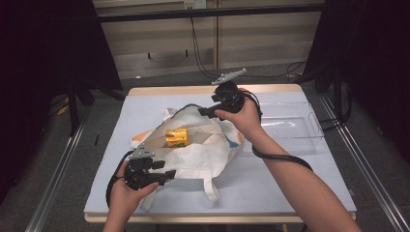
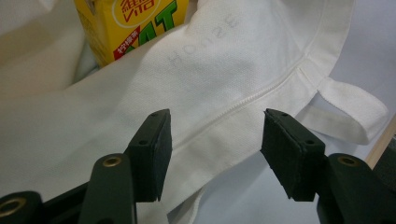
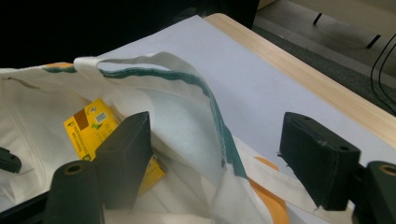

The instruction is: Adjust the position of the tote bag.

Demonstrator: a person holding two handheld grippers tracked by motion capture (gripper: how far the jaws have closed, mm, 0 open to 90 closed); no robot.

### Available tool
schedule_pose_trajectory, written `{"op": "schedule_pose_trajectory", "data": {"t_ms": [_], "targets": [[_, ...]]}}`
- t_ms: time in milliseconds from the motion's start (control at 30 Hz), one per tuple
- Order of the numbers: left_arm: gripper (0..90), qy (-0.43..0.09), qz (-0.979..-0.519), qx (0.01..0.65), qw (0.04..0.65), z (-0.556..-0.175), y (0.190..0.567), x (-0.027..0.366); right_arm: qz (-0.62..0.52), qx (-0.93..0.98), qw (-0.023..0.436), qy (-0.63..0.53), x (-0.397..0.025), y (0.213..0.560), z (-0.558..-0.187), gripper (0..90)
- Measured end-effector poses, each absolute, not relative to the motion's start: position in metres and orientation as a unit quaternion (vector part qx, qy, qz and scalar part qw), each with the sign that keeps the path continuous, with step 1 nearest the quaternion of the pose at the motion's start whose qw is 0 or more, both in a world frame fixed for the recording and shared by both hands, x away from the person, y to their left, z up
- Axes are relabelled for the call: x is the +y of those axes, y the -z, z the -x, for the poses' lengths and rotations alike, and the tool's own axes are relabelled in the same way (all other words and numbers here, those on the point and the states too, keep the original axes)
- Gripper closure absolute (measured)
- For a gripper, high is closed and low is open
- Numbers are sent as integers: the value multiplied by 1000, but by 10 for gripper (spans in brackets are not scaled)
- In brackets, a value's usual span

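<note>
High view: one clear tray [image 1: 309, 126] lay beside the tote bag [image 1: 203, 154].
Cartons: one yellow carton [image 1: 177, 137] inside.
Left gripper [image 1: 167, 175]: jaws apart.
Right gripper [image 1: 205, 111]: jaws apart.

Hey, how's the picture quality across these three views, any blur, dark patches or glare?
High view: even light on the white cloth tote bag, black unlit areas at both sides, faint sheen on the clear plastic tray. Left gripper view: the yellow drink carton is soft and the jaws slightly blurred, while the bag weave is sharp. Right gripper view: near jaws soft, top left corner dark.
</note>
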State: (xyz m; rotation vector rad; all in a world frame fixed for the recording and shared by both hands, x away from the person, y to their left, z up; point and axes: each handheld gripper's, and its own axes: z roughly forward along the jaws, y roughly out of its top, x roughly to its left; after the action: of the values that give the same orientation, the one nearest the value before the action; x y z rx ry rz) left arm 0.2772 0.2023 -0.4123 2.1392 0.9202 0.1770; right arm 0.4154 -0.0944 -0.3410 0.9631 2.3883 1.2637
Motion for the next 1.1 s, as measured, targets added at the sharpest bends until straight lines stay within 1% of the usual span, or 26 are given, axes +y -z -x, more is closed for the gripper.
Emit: {"op": "schedule_pose_trajectory", "data": {"t_ms": [67,133,200,400,467,533,700,767,833,933,1000,1100], "targets": [[430,-70,-841,366,392,-278,411,202,-331,823,142,-440,-97,340,-413,286],[431,-72,-842,364,392,-279,410,202,-325,819,146,-449,-98,338,-410,340],[431,-74,-844,364,387,-281,410,202,-321,821,149,-448,-99,336,-408,346],[435,-74,-846,365,382,-284,407,202,-304,826,142,-453,-98,337,-401,431],[437,-77,-844,367,384,-284,407,202,-300,826,140,-456,-97,337,-399,483],[441,-82,-844,368,381,-286,406,202,-296,827,141,-457,-97,337,-396,497],[455,-80,-844,370,381,-288,403,203,-284,828,137,-463,-96,336,-391,573],[461,-81,-842,370,383,-290,402,204,-277,833,140,-459,-96,337,-390,586],[466,-83,-842,373,381,-291,400,205,-270,836,140,-456,-96,339,-389,636],[479,-87,-841,372,384,-293,399,206,-265,838,136,-457,-95,342,-387,679],[488,-89,-840,373,384,-294,396,208,-258,841,135,-456,-95,345,-386,689],[501,-93,-839,376,383,-296,394,210,-255,845,133,-451,-94,350,-384,728]]}}
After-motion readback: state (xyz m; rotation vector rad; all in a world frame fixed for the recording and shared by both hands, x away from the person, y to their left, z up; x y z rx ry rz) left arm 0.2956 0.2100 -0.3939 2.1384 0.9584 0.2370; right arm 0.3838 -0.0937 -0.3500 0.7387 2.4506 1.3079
